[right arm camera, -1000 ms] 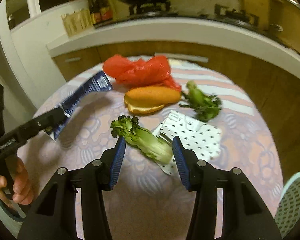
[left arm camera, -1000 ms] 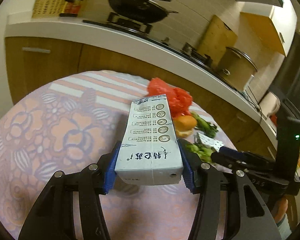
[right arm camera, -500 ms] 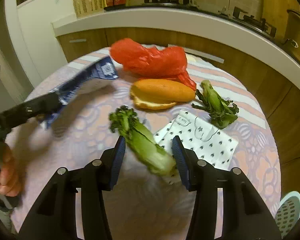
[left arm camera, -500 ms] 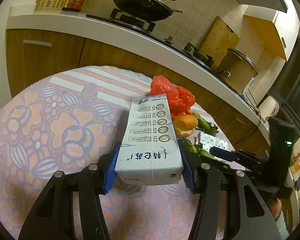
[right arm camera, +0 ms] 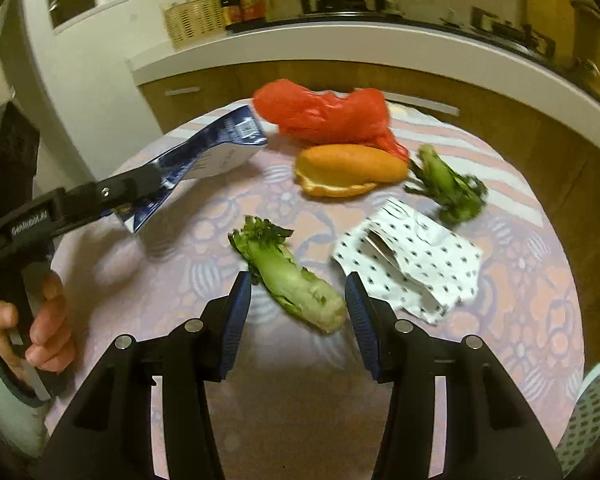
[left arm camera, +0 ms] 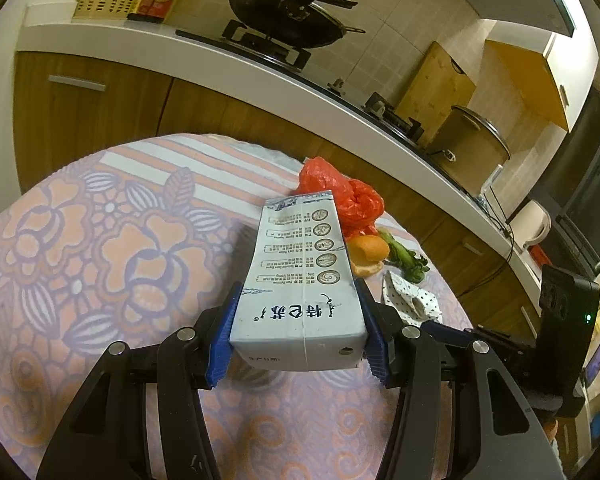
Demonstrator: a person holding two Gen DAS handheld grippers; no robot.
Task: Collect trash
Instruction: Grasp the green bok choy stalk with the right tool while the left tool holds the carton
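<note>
Milk carton (left arm camera: 300, 280): frame centre, clamped in left gripper (left arm camera: 298, 338), above the table (left arm camera: 80, 240). Vegetable stalk (right arm camera: 290, 280): lower centre, lying between spread fingers of right gripper (right arm camera: 298, 318). Spotted paper (right arm camera: 416, 256), bread roll (right arm camera: 348, 168), red bag (right arm camera: 328, 114): beyond.

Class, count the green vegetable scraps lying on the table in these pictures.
2. One vegetable stalk lies between the right tool's open fingers; the other sits beyond the dotted paper, right of the bread.

The worktop (right arm camera: 540, 300) cloth is pink with lilac flowers and white stripes. A white-and-blue carton (left arm camera: 300, 280) fills frame centre; upper centre, a red bag (right arm camera: 332, 114), orange bread (right arm camera: 348, 168); a white paper (right arm camera: 420, 256) with dark dots; green stalk (right arm camera: 292, 280).
</note>
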